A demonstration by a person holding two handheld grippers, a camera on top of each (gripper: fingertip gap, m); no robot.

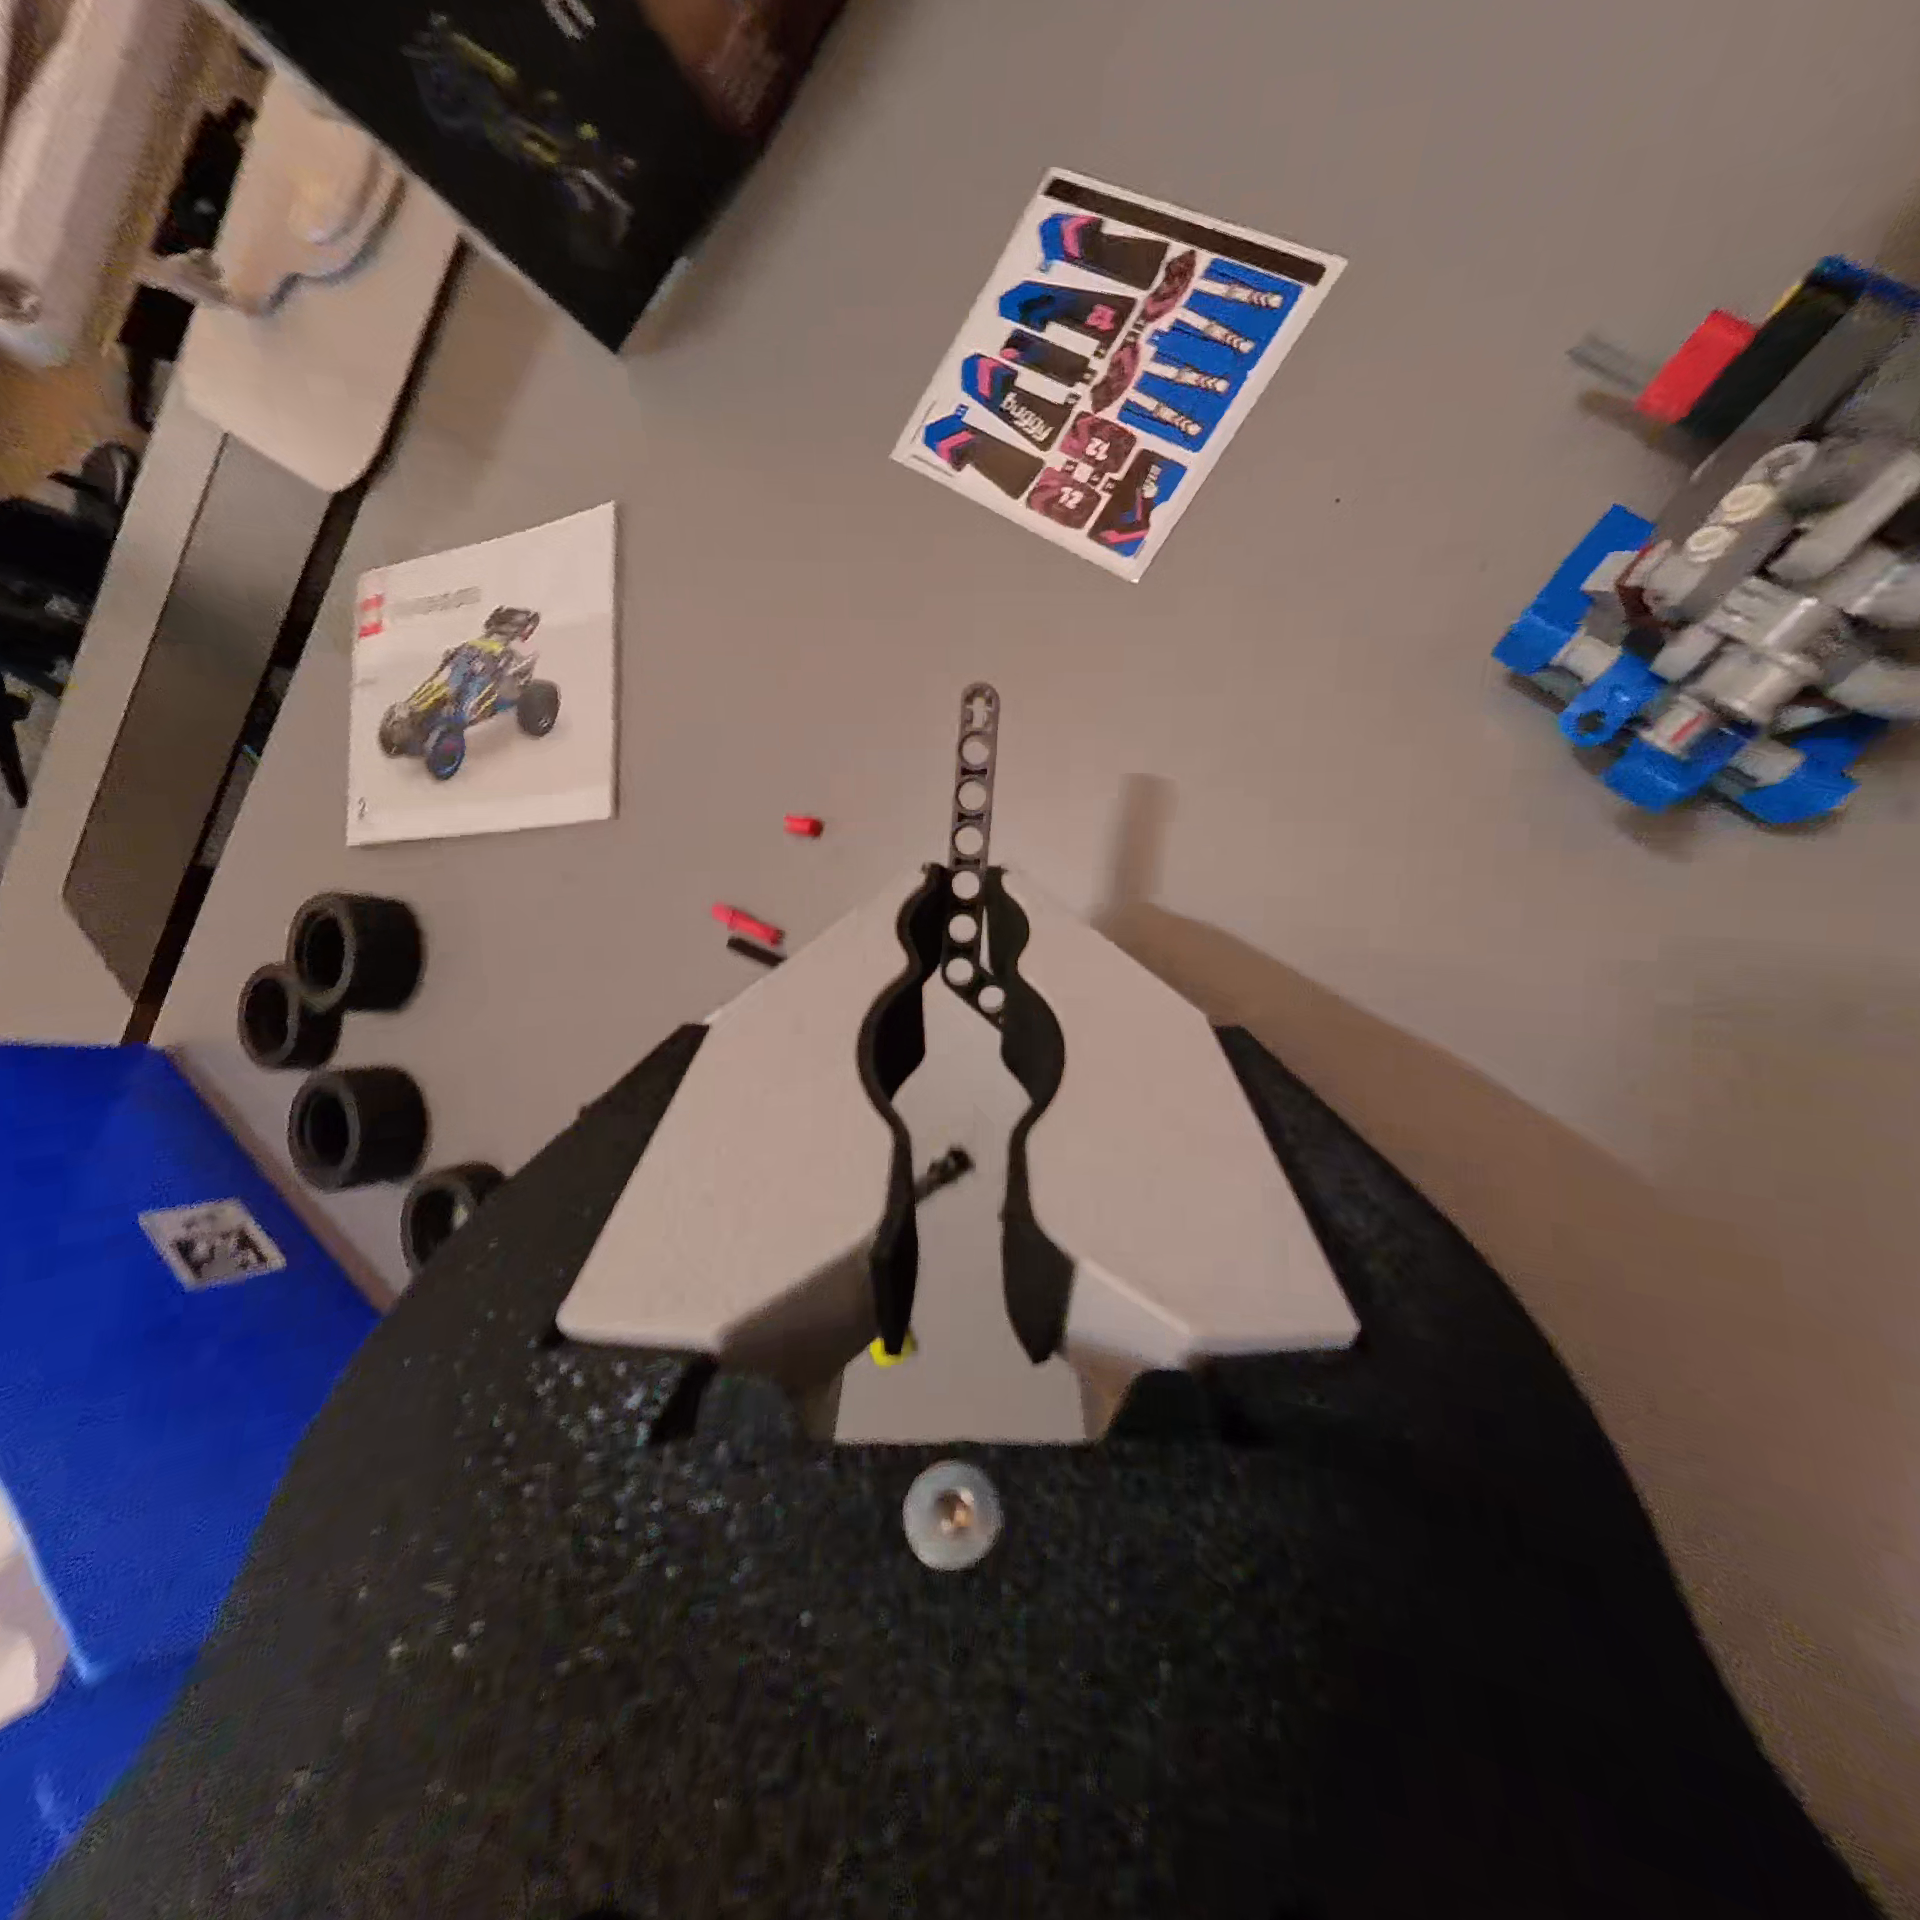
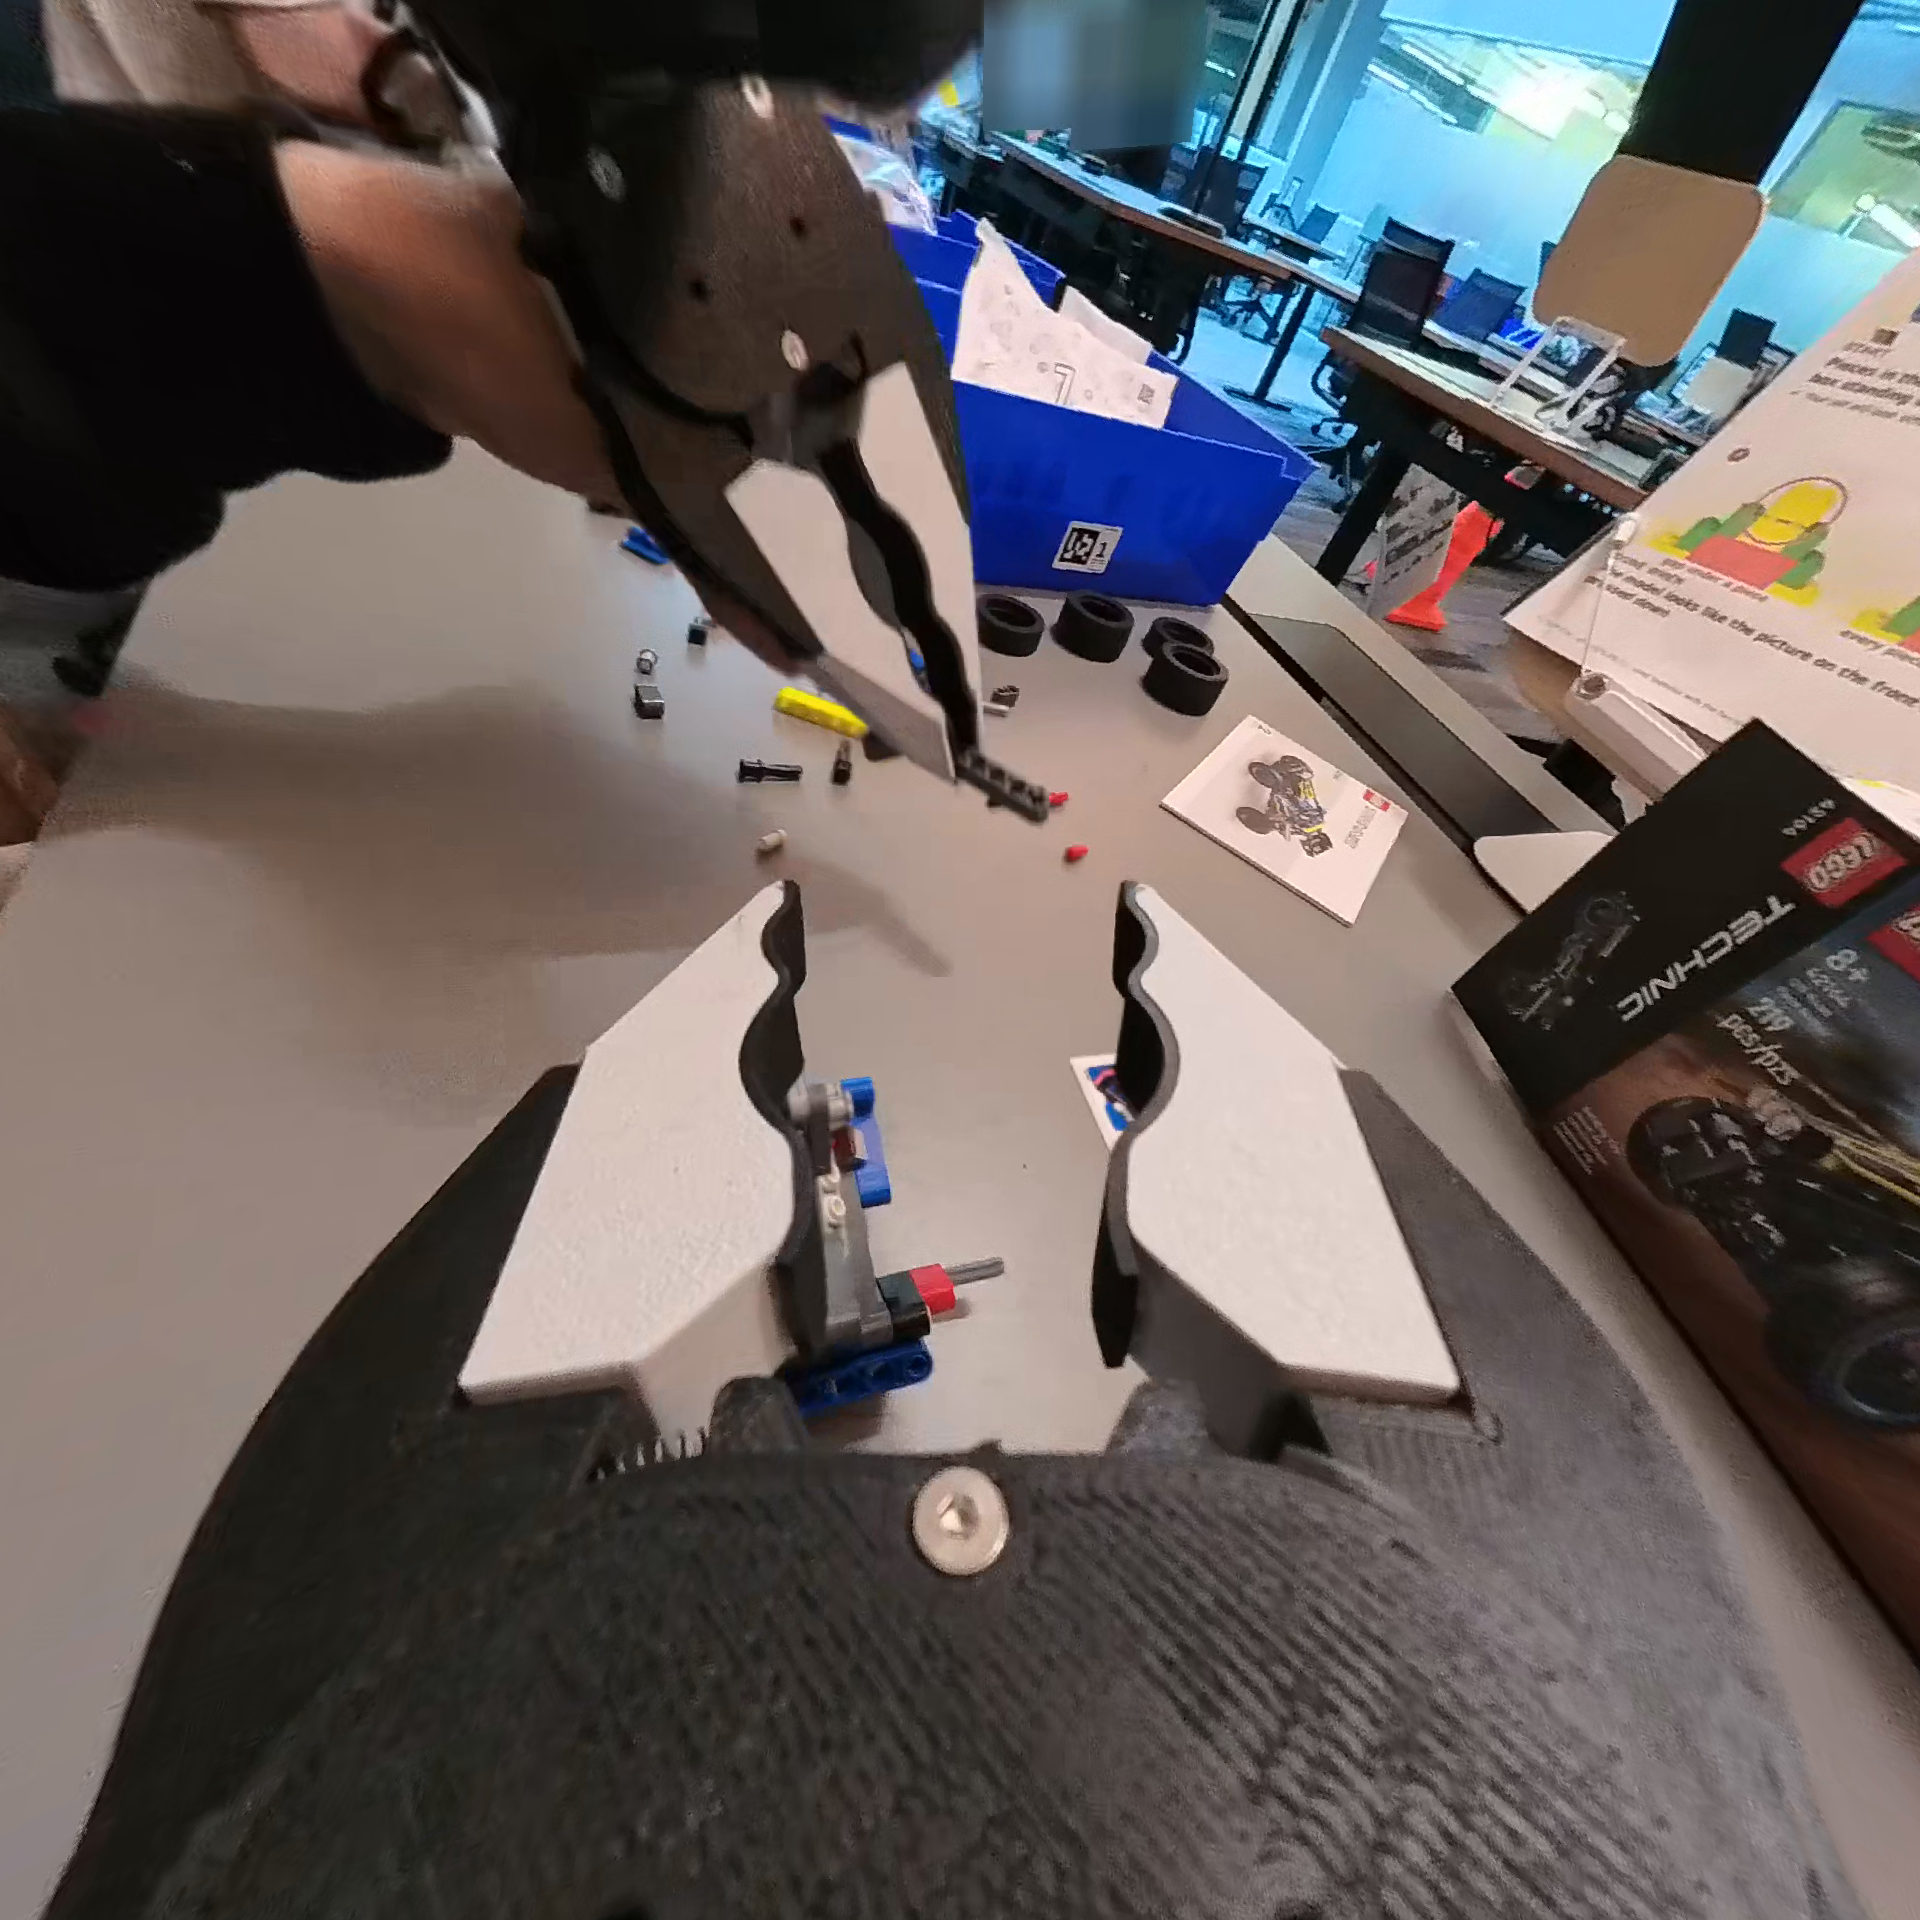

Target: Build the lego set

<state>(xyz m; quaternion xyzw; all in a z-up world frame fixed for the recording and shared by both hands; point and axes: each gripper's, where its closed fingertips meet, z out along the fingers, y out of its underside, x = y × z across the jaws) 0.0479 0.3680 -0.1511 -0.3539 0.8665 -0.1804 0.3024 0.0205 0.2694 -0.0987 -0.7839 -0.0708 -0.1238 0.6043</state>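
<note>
My left gripper (image 1: 966, 883) is shut on a thin dark grey beam with holes (image 1: 971, 790), which sticks out forward above the grey table. The same gripper (image 2: 961, 764) shows in the right wrist view with the beam (image 2: 1008, 790) at its tip. The partly built blue and grey model (image 1: 1704, 623) lies at the right of the left wrist view. My right gripper (image 2: 961, 904) is open, above the table, with the model (image 2: 847, 1236) below its left finger. I cannot tell whether that finger touches it.
Several black tyres (image 1: 348, 1039) lie by a blue bin (image 1: 125, 1299). The instruction booklet (image 1: 488, 675), sticker sheet (image 1: 1117, 369), set box (image 2: 1714, 1091), small red pins (image 1: 800, 826) and loose small parts including a yellow piece (image 2: 816, 709) lie on the table (image 1: 1351, 935). Tip to tip, the grippers are about 12 centimeters apart.
</note>
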